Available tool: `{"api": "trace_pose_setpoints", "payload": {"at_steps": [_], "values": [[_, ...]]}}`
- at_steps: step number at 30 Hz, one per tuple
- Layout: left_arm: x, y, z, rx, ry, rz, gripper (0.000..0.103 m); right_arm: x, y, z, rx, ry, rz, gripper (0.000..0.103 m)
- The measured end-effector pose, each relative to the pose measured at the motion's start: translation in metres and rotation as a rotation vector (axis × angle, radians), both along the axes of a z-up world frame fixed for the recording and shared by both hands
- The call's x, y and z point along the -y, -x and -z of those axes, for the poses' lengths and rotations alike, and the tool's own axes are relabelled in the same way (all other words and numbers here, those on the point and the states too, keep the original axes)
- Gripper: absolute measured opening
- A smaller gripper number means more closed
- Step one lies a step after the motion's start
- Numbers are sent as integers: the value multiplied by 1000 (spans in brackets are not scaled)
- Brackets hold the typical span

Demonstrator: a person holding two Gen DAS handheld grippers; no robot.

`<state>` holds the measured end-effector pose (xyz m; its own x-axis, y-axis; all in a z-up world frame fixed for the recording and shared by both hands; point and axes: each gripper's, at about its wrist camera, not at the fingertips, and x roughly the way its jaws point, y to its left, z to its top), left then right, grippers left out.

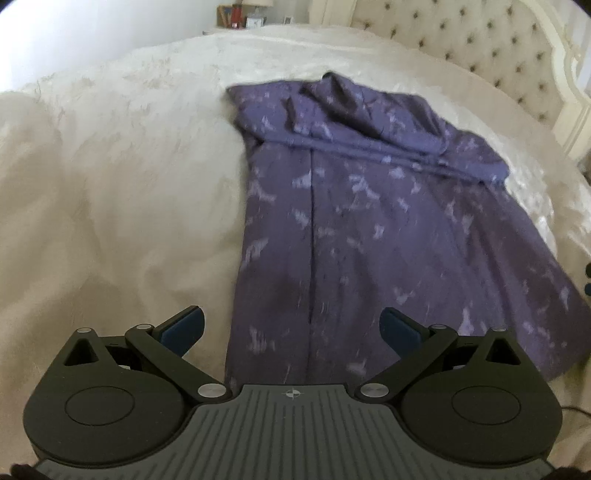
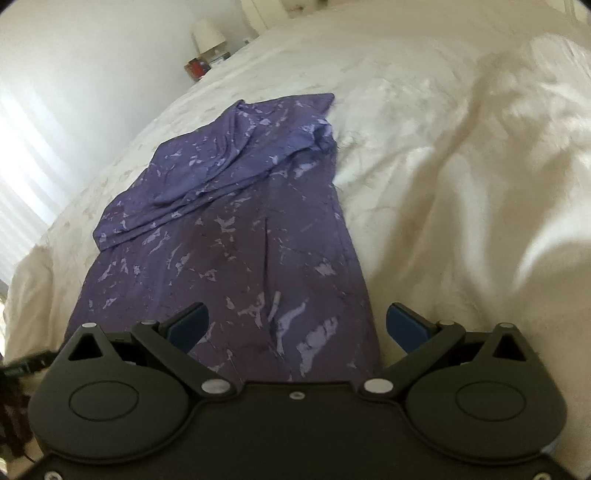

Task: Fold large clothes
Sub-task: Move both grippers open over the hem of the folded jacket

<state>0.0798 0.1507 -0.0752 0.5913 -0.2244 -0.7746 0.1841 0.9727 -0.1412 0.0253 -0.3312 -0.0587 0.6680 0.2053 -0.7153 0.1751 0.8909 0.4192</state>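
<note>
Both units are hovering over the near end of the garment, nothing grabbed yet. Left hand-held gripper (image 1: pixel 291 325): jaws spread wide, empty. Right hand-held gripper (image 2: pixel 297 321): same, wide open and empty.

The purple garment (image 1: pixel 369 221) lies lengthwise on the bed (image 1: pixel 110 184), running from 6 o'clock up toward 12 in both views. In the left view it sits right of centre; in the right view it sits left of centre. Its far end is already doubled over, with a bunched fold (image 1: pixel 369 122) lying across it around 1 o'clock in the left view. A long seam or crease (image 1: pixel 312 240) runs down the middle. The headboard (image 1: pixel 480 44) is at 1–2 o'clock, and the nightstand clutter (image 1: pixel 240 14) is at 12.

My read: the next step is picking up the near hem to fold it toward the far end. How I'd do it:
- Put one gripper on each near corner, well apart, so the hem stays taut.
- Come in low and pinch all the layers; the fabric looks thin and slippery.
- Avoid pinching the bedspread along with it. It's soft and rumpled right beside the cloth edge.
- Lift both sides evenly and carry straight toward 12, using the centre seam as the alignment line.
- Lay it down just short of the bunched fold, then let go.

The left view is motion-blurred, so I can't tell exactly where the hem edge is.
</note>
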Motion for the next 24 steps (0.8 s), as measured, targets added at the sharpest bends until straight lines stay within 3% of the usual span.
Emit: {"api": "trace_pose_setpoints", "payload": {"at_steps": [4, 13, 17, 24], "values": [[-3, -8, 21, -110, 24, 15, 103, 10, 0, 8, -2, -51, 21, 102], [2, -24, 35, -158, 24, 31, 103, 2, -24, 35, -126, -24, -56, 102], [1, -23, 36, -158, 29, 30, 103, 1, -33, 51, -195, -121, -95, 102], [1, -17, 34, -178, 52, 43, 103, 2, -21, 53, -201, -229, -122, 102]]}}
